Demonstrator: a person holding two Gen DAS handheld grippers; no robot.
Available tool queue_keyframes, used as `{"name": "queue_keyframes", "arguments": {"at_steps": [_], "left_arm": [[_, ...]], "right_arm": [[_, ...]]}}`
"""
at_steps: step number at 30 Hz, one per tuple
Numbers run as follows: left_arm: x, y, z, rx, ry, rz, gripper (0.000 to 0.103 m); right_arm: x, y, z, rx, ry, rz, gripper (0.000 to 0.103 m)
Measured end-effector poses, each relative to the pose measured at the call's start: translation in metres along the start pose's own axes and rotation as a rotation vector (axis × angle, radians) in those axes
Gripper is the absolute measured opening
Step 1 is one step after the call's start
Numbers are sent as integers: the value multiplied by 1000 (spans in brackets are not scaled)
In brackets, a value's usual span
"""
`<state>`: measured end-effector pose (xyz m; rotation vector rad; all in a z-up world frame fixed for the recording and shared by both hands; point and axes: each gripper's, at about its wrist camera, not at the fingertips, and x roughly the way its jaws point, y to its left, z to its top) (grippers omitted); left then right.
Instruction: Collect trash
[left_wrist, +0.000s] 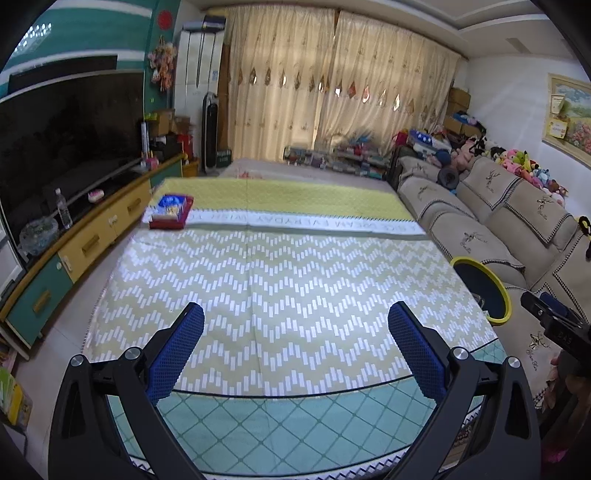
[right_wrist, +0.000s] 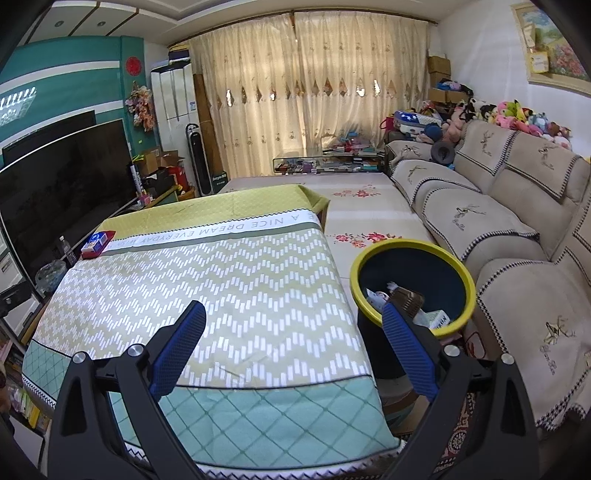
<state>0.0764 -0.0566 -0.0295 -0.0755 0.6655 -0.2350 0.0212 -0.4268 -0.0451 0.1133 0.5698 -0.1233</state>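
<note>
Right, both of my tongs are spread wide and carrying nothing: the left tongs (left_wrist: 295, 347) hover over the zigzag cloth of the table (left_wrist: 280, 280), the right tongs (right_wrist: 291, 343) hang near its right edge, just beside the bin (right_wrist: 412, 251).

The bin, dark with a yellow rim, stands on the floor between the table and the sofa (right_wrist: 517, 229). Inside it I can see crumpled wrappers and scraps (right_wrist: 402, 302), so the trash looks mostly gathered already.

What's left on the cloth? Only a red tray (left_wrist: 171, 214) at the far left corner, with a blue-and-white packet (left_wrist: 170, 202) lying in it. I can't tell from here whether that packet is rubbish or a full pack, so I'd check before grabbing.

If it goes, my left tongs are the closer pair. I'd reach straight across the cloth, keep the tongs wide, come down over the packet's short sides and pinch the packet alone, not the tray lip. Then lift clear, carry it across to the right and let go only once it's above the yellow rim.

Writing: the white band across the cloth reads "A NICE DREAM EVERYDAY" in the right wrist view, with more letters beyond it too blurred to read. The packet's print is too small to read. The sofa covers carry embroidered script I can't make out.
</note>
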Motion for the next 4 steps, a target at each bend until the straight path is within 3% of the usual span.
{"name": "queue_keyframes", "arguments": {"at_steps": [4], "left_arm": [[53, 19, 12, -24, 78, 5, 98]], "right_arm": [[37, 15, 15, -42, 36, 22, 94]]}}
